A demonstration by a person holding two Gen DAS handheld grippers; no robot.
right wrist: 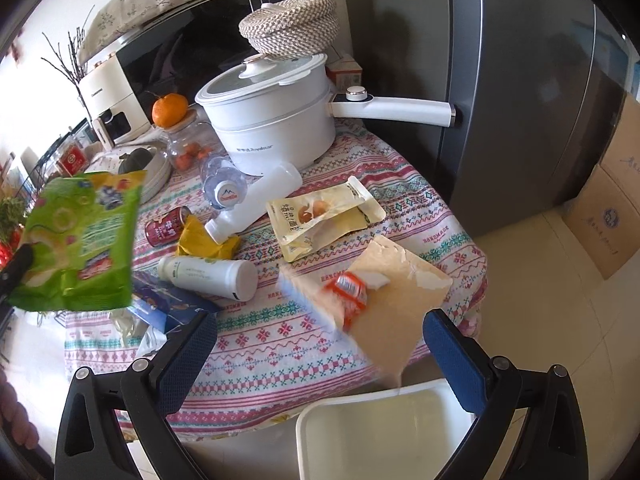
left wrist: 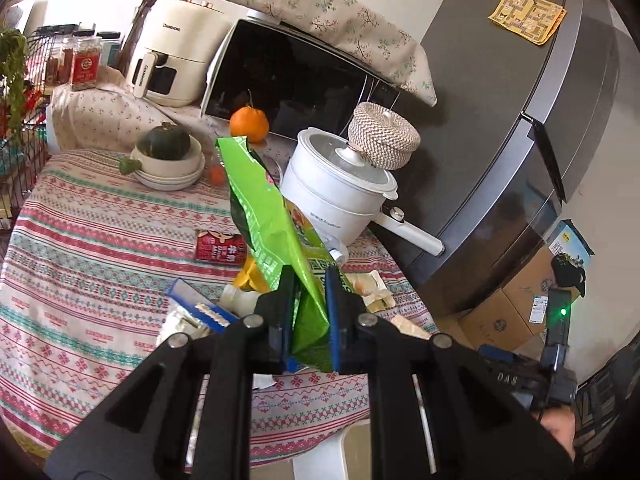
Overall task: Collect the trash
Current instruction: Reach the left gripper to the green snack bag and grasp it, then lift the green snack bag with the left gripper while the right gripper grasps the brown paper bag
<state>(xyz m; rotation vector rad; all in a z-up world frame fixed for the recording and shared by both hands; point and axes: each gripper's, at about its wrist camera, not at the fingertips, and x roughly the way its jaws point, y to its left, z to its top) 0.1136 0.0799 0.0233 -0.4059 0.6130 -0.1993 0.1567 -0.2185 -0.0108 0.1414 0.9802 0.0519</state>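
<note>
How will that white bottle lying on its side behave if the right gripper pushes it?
The white bottle would probably roll, since it lies on its round side on the tablecloth. It looks like light plastic, likely empty, so a nudge may send it skidding. Smooth walls could slip between the pads.

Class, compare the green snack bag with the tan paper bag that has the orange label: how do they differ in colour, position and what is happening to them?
The green snack bag is glossy bright green; the tan paper bag is dull brown with an orange label. The green snack bag is pinched upright in the left tongs above the table; the tan paper bag is motion-blurred over the table's edge, between the open right tongs and ungripped, above the white bin. Both look like empty packaging.
</note>
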